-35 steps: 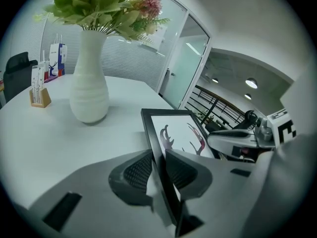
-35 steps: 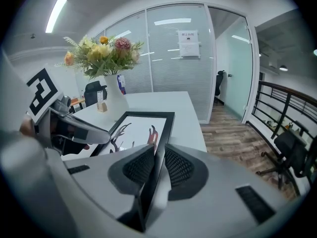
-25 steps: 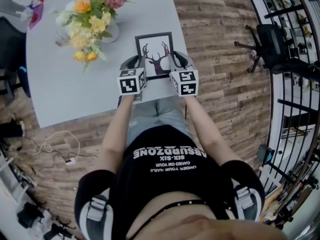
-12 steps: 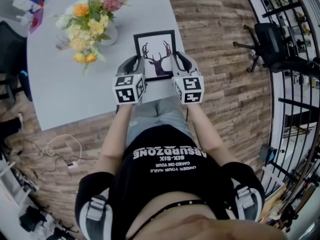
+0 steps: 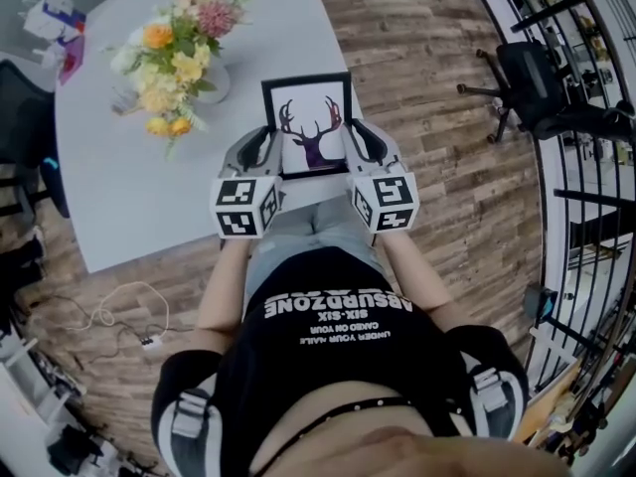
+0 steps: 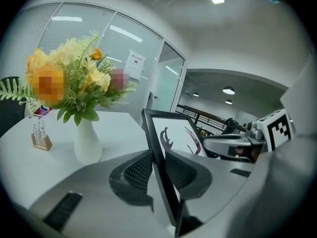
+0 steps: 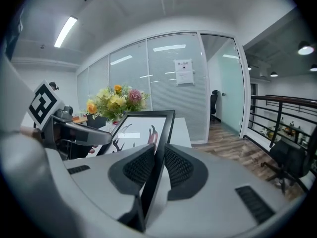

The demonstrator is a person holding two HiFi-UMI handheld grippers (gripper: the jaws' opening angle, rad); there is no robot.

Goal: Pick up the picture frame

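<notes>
A: Whereabouts of the picture frame (image 5: 310, 125)?

B: Held between the two grippers over the near edge of the grey surface (image 5: 129, 197), in front of the person's chest. Black border, white print of a dark antlered deer head. Face turned up toward the head camera, antlers toward the far side.

A: Left gripper (image 5: 266, 149)?

B: On the frame's left side. Fingers (image 6: 138, 170) closed on the black border, one ribbed pad against the front and the other against the back. Frame seen edge-on between them in the left gripper view.

A: And the right gripper (image 5: 350, 142)?

B: Mirrored on the frame's right side. Fingers (image 7: 181, 168) clamped on the border in the same way, one pad on each face, pointing away from the person.

A: Closest neighbour on the surface?

B: A white vase (image 5: 223, 66), just beyond the frame's far left corner and apart from it. Standing upright, filled with a bouquet (image 5: 177, 48) of yellow, orange and pink flowers with green leaves.

A: Rest of the scene?

B: Wooden plank floor (image 5: 437, 127) to the right of the surface. A black chair (image 5: 542, 82) beside a dark railing (image 5: 586, 167), well apart from the frame. Cables (image 5: 109, 301) on the floor at the left. Some small items (image 5: 55, 13) at the far left corner of the surface, too small to tell.
</notes>
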